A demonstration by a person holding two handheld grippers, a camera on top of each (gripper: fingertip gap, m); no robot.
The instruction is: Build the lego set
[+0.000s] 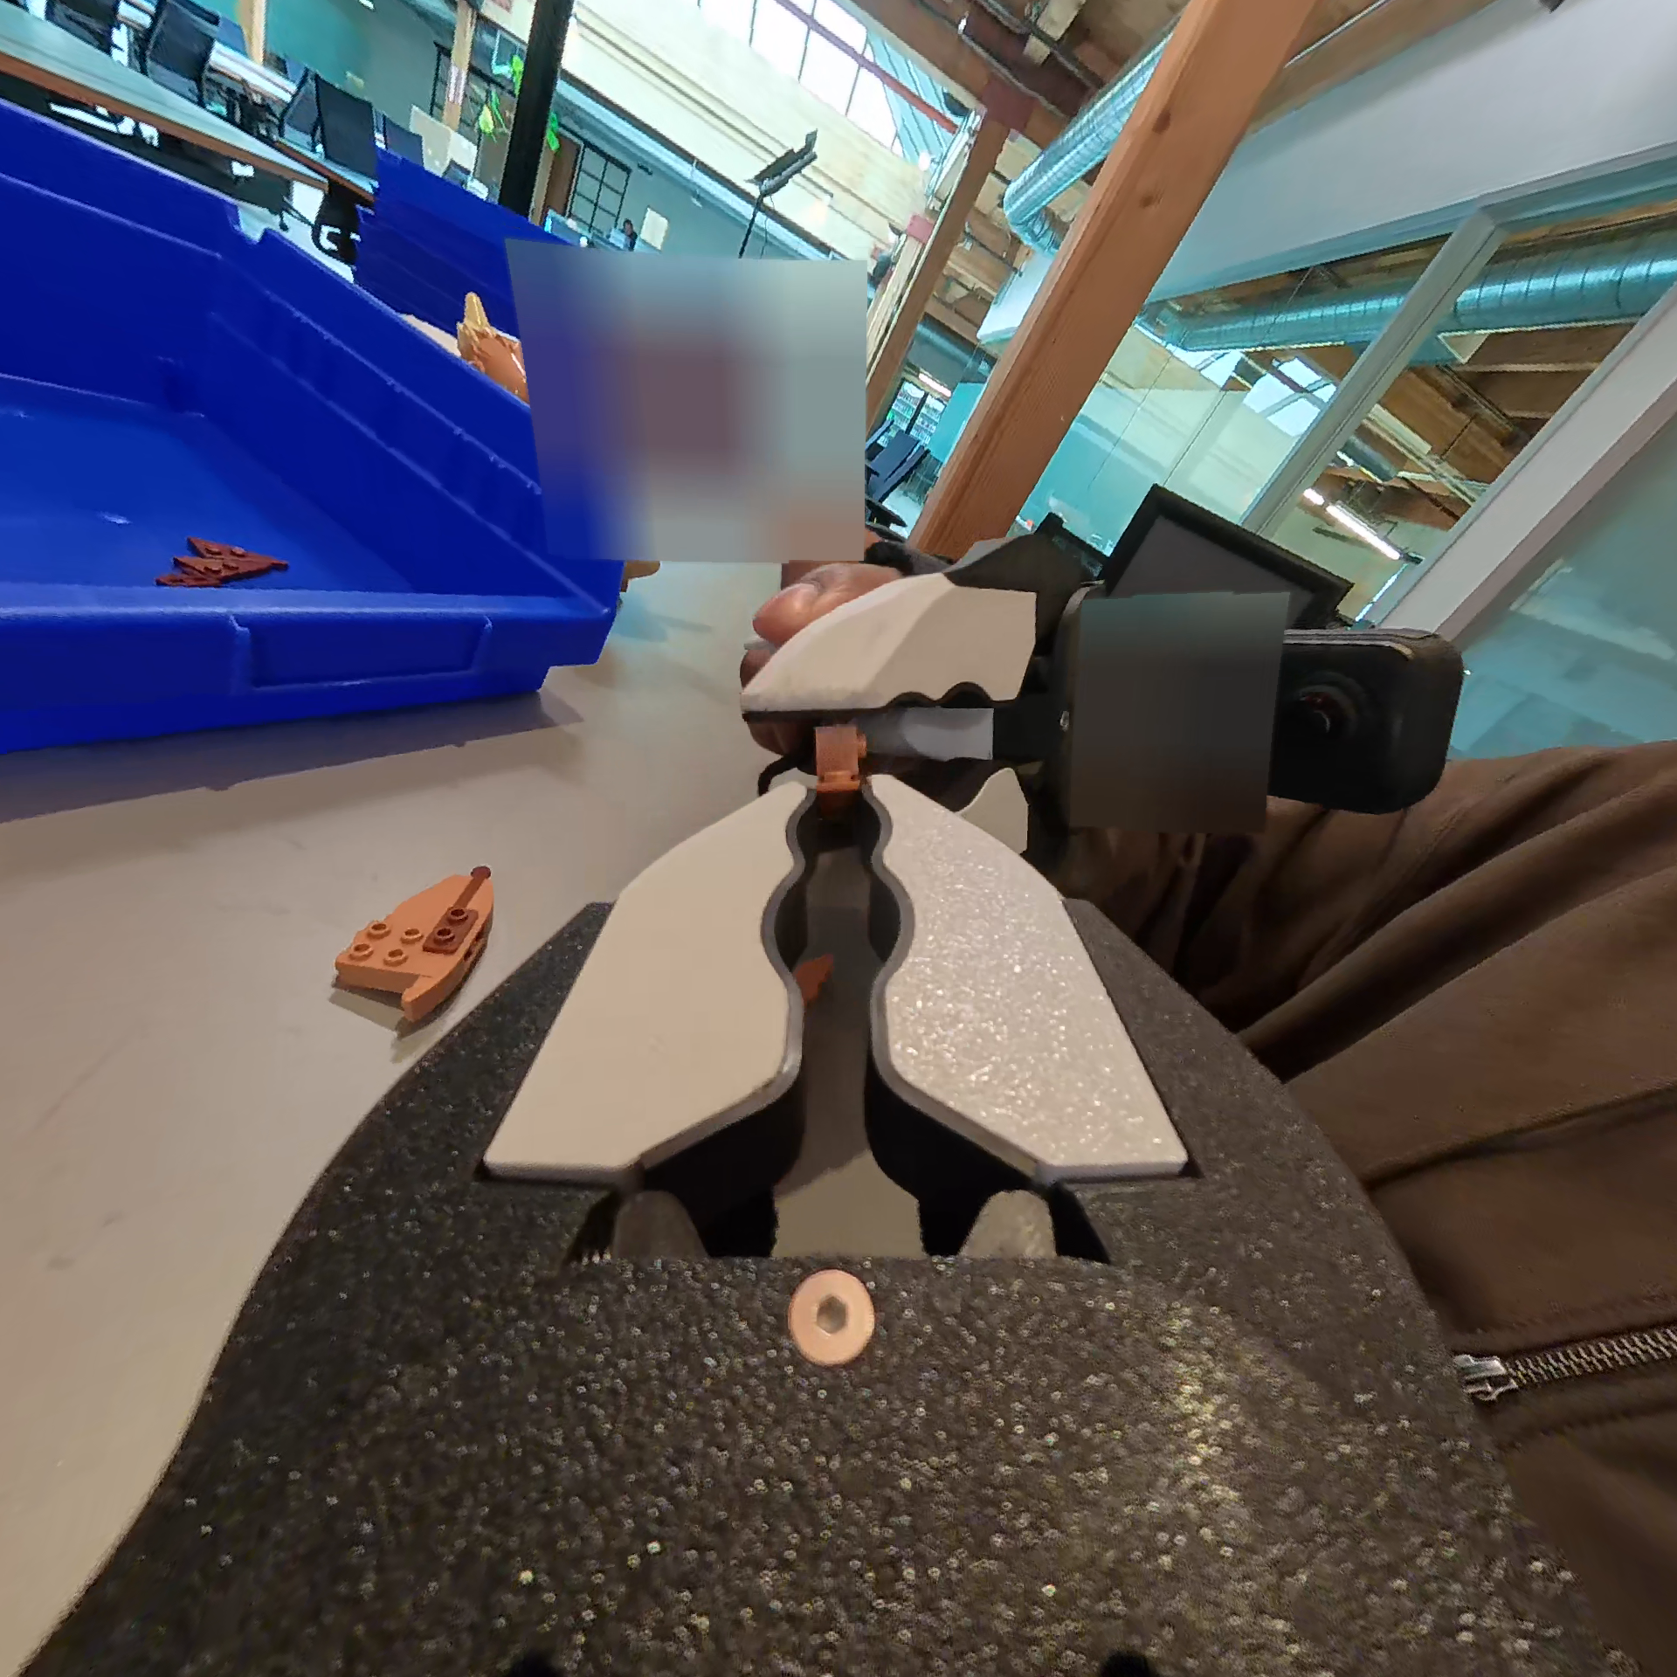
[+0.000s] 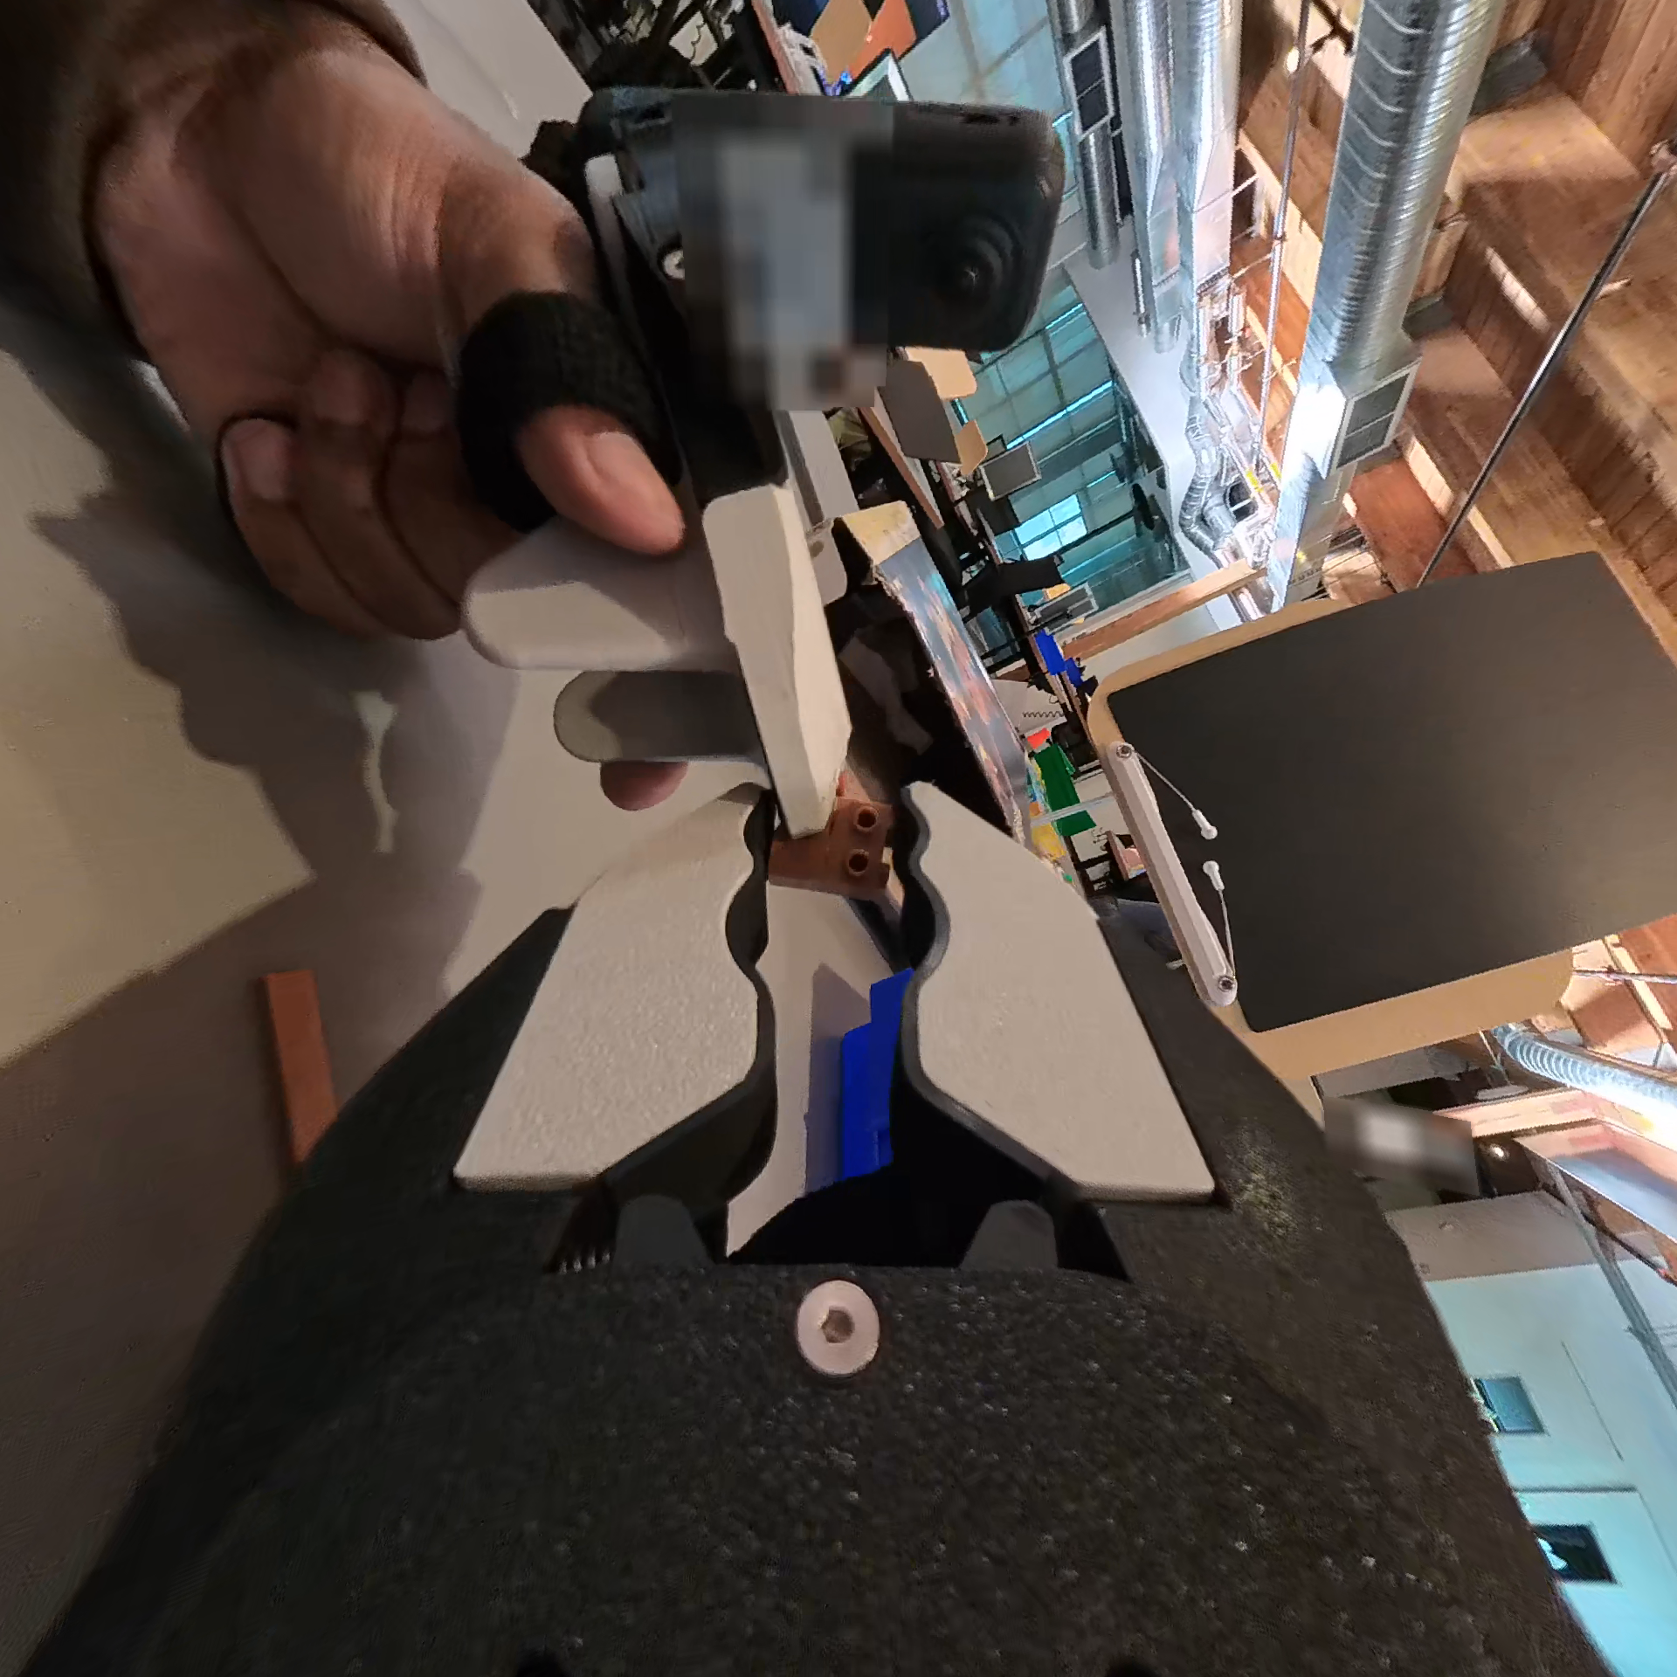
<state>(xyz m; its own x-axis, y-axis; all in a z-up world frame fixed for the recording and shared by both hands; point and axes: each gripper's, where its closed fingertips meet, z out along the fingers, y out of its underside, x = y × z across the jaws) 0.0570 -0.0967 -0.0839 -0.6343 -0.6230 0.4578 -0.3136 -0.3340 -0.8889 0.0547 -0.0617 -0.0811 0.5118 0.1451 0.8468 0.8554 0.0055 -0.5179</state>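
My left gripper is shut on a small orange-brown brick, pinching its near end at the fingertips. My right gripper is shut on the same brick, which shows two studs and spans the gap between its pads. In the left wrist view the right gripper comes in from the right and clamps the brick's far end. In the right wrist view one left finger reaches down onto the brick; the other is hidden. The brick is held above the grey table.
A tan boat-shaped brick assembly lies on the table to the left. A blue bin behind it holds dark red wedge plates. A reddish-brown flat plate lies on the table. A person's brown jacket is close on the right.
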